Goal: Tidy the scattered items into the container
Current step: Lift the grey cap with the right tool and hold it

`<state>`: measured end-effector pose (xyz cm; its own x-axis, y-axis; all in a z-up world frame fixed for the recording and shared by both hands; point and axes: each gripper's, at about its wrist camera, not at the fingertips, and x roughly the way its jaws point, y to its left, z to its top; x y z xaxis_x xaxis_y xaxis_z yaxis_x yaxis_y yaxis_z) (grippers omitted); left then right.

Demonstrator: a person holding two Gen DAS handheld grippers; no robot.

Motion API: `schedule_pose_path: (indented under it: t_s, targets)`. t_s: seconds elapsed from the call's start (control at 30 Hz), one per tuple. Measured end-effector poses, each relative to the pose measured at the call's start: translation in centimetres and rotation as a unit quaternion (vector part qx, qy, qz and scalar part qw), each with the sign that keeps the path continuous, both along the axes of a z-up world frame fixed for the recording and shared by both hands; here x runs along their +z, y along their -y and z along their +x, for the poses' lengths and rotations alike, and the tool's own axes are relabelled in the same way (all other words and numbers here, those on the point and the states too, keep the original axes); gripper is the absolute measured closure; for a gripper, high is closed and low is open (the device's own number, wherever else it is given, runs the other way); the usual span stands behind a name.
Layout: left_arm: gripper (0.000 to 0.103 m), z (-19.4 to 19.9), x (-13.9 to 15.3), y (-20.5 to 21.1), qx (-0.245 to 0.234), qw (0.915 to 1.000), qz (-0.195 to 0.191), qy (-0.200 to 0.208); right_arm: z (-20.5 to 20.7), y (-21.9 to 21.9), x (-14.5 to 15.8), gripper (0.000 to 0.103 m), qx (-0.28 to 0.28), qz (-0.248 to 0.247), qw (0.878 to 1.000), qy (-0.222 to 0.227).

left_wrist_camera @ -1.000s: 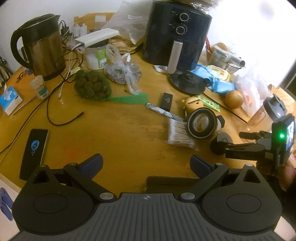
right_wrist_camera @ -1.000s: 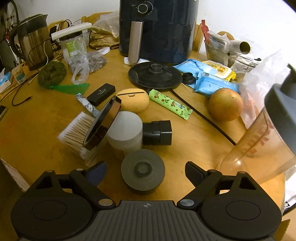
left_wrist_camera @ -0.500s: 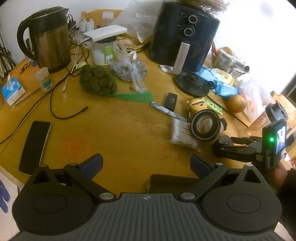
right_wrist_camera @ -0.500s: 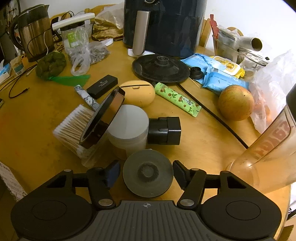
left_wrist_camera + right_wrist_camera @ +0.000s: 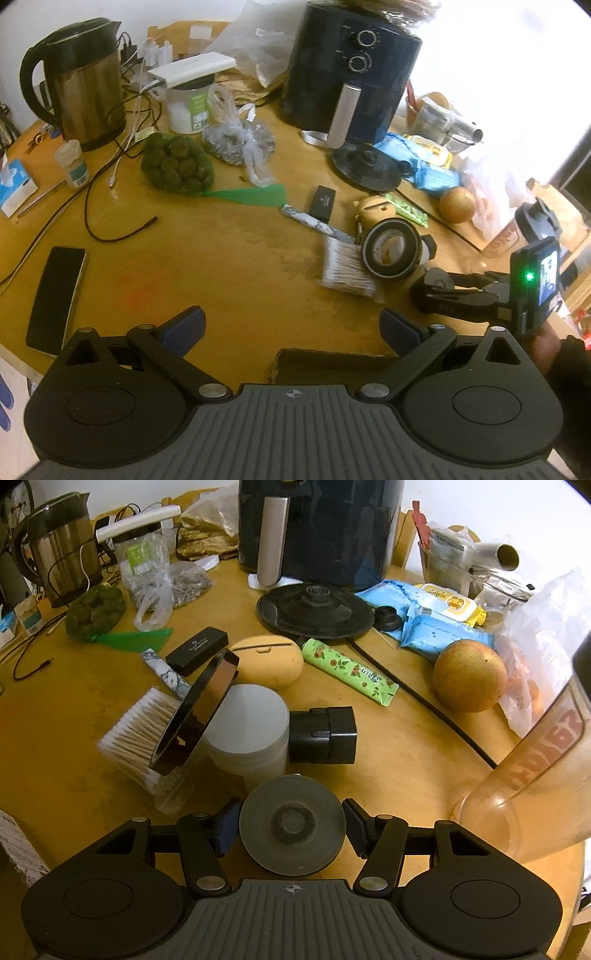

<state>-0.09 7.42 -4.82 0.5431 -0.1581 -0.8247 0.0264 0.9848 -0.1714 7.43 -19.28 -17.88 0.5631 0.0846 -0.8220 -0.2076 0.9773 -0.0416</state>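
Pads of the right gripper (image 5: pixel 291 829) sit snug on either side of the grey disc (image 5: pixel 292 830) low on the tabletop (image 5: pixel 74 775); lift straight, clear of the white tub (image 5: pixel 247 727); left gripper (image 5: pixel 291 326) jaws wide, empty.

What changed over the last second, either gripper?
The right gripper eased forward and closed its jaws from wide open onto the grey disc; both pads now touch its rim, and the disc still sits on the table. The left gripper stayed open and empty over the table's bare edge. The cotton swabs, white jar and apple have not moved.
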Motion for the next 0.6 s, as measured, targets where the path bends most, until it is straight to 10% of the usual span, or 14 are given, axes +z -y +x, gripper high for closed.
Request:
schedule_pose_path:
  t_s: [0.6]
  targets:
    - [0.0,0.6,0.9,2.1,-0.055,0.9981,-0.006,0.027,-4.6,3.2,5.5,0.042,-0.03,0.048,0.998,0.042]
